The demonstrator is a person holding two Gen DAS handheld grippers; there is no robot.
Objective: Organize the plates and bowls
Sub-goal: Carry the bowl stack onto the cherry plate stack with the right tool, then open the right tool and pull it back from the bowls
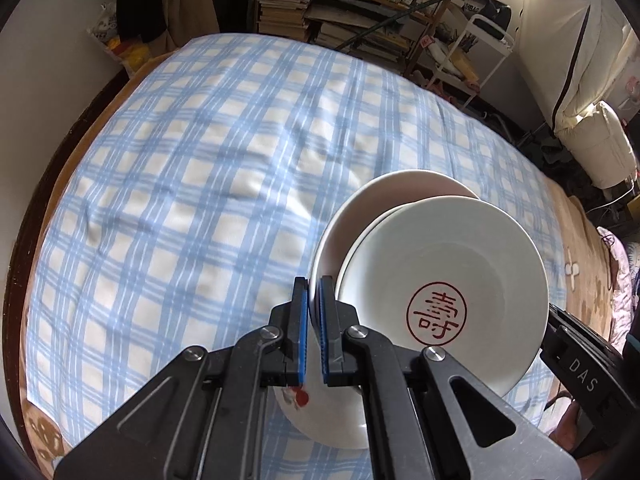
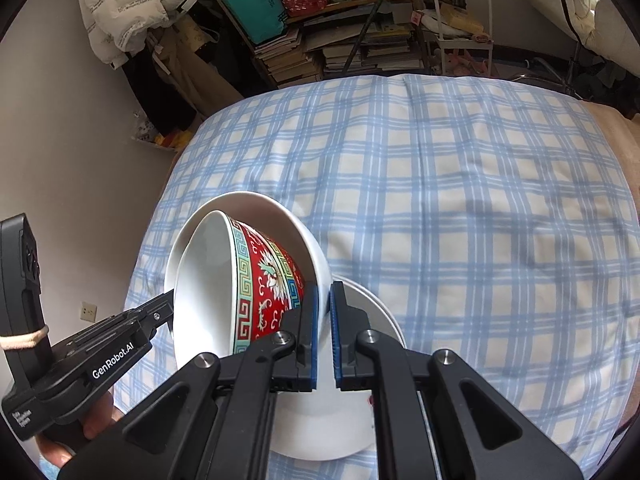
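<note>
Jaws first: your left gripper (image 1: 314, 322) has its blue pads nearly together, pinched on the near rim of the white bowl (image 1: 352, 220). Your right gripper (image 2: 324, 320) is closed the same way, its pads clamped across the opposite wall of that same bowl (image 2: 280, 216), so you carry it between both hands, tipped on its side.

Nested inside it sits a second bowl, red patterned on the outside (image 2: 268, 280) and white inside with a red round character stamped on its bottom (image 1: 436, 312). It leans against the inner wall of the outer bowl.

Directly below your jaws a white plate (image 2: 320, 432) lies on the bed, on the blue checked cloth (image 1: 200, 160), near the edge closest to you. The two bowls hang above the plate; you cannot tell from either view whether they touch it.

Beyond the far edge of the bed stand shelves stacked with books (image 1: 288, 12) and a white trolley (image 2: 460, 8).
</note>
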